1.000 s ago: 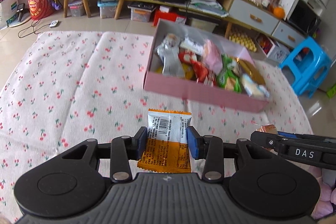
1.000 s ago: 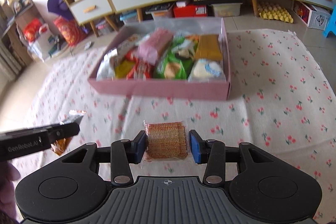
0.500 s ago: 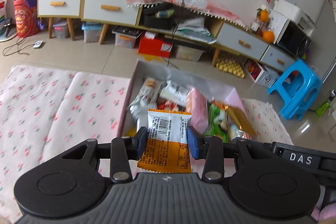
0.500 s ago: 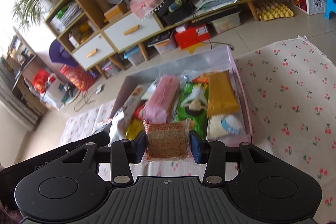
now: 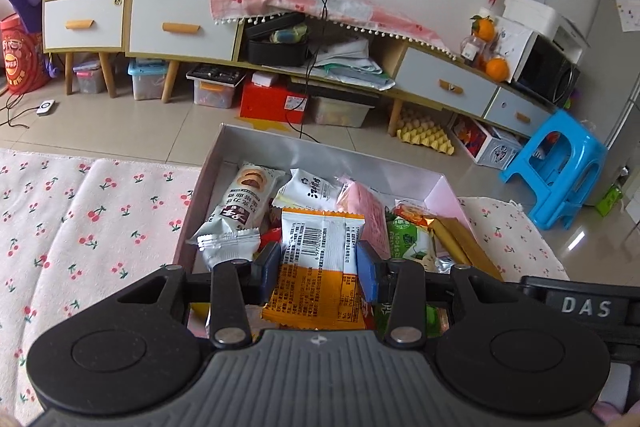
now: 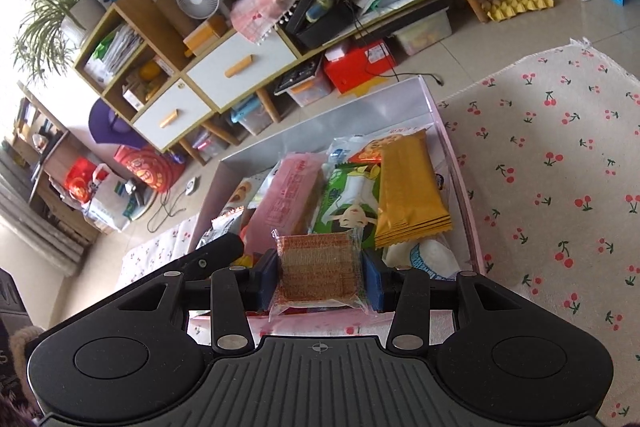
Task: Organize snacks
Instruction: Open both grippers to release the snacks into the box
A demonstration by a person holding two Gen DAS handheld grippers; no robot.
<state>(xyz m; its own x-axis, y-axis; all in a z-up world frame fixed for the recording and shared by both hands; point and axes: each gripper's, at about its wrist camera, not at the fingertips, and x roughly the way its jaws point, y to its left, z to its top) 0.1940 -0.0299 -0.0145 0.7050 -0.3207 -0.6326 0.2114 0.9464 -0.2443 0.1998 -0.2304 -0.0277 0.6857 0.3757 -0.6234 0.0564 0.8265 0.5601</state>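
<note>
My left gripper (image 5: 319, 273) is shut on an orange and white snack packet (image 5: 318, 279) and holds it over the near left part of the pink box (image 5: 280, 151). My right gripper (image 6: 320, 281) is shut on a clear-wrapped brown wafer square (image 6: 318, 267) and holds it over the near edge of the same pink box (image 6: 460, 179). The box is full of several snack packets, among them a grey biscuit pack (image 5: 236, 211), a pink pack (image 6: 290, 191) and a gold pack (image 6: 408, 191).
The box lies on a cherry-print cloth (image 5: 80, 227) (image 6: 560, 167). The other gripper's black body shows at the right in the left wrist view (image 5: 580, 307) and at the left in the right wrist view (image 6: 208, 253). A low cabinet (image 5: 180, 23) and a blue stool (image 5: 560, 171) stand beyond.
Both grippers have risen and moved forward from the cloth to over the box, each still holding its snack.
</note>
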